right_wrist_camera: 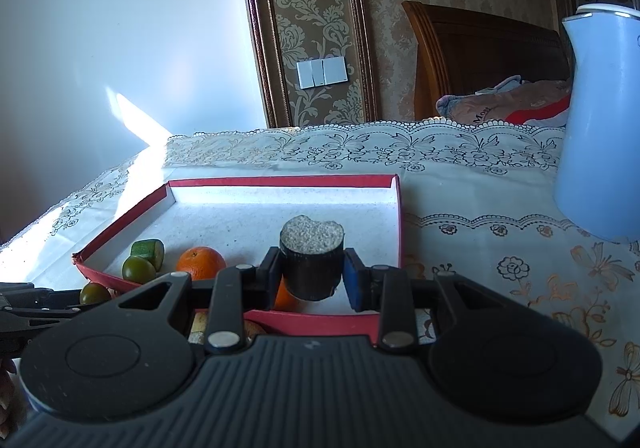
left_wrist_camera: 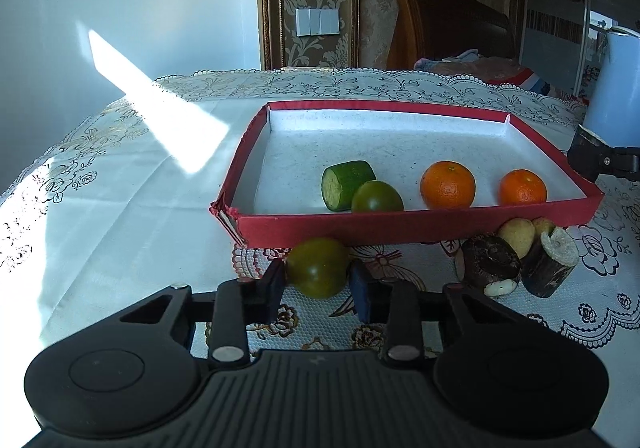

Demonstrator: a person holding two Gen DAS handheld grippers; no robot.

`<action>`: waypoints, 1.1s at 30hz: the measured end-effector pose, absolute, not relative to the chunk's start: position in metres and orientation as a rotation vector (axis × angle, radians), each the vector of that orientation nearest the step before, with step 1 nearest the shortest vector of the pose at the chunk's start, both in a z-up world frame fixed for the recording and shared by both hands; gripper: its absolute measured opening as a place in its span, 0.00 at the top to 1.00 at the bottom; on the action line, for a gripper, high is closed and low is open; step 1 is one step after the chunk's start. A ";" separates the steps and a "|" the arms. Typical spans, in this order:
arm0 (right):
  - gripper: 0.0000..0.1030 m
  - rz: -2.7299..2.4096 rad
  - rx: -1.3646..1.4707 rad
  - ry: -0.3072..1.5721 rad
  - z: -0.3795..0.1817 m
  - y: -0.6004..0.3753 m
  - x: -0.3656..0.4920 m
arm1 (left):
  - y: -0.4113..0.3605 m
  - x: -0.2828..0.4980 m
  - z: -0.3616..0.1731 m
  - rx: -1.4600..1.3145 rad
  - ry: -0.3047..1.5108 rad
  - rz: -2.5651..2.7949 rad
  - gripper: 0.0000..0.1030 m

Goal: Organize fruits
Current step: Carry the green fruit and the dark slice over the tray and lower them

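Fruits are being sorted into the red tray (left_wrist_camera: 420, 234) mid-frame: a green tomato (left_wrist_camera: 317, 267) is being bracketed by the left gripper (left_wrist_camera: 318, 284), not clearly pinched yet, while a dark sugarcane chunk (right_wrist_camera: 312, 260) is being squeezed by the right gripper (right_wrist_camera: 314, 280). Probably best lowered gently, clear of the oranges (left_wrist_camera: 447, 185).

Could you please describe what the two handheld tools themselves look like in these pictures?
Both look alike: the left tool and right tool have matte black ribbed bodies, two round black discs, silver pivot pins and angular black linkages. Each has one black finger pad and one blue pad. No cables, sleeves or markings are visible.
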State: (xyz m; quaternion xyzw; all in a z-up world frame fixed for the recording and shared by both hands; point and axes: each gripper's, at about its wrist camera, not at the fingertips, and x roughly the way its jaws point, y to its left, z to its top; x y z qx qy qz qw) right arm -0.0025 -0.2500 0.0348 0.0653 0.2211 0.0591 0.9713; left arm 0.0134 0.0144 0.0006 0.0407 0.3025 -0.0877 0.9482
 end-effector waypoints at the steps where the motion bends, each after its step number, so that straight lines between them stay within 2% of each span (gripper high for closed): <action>1: 0.70 0.120 0.131 0.446 0.035 -0.250 -0.003 | 0.013 0.012 0.001 0.089 0.613 -0.178 0.68; 18: 0.70 0.111 0.117 0.441 0.035 -0.247 -0.003 | -0.029 0.010 0.037 0.077 0.459 -0.169 0.69; 33: 0.70 0.054 0.085 0.448 0.033 -0.247 0.015 | -0.049 0.060 0.022 0.051 0.516 -0.073 0.69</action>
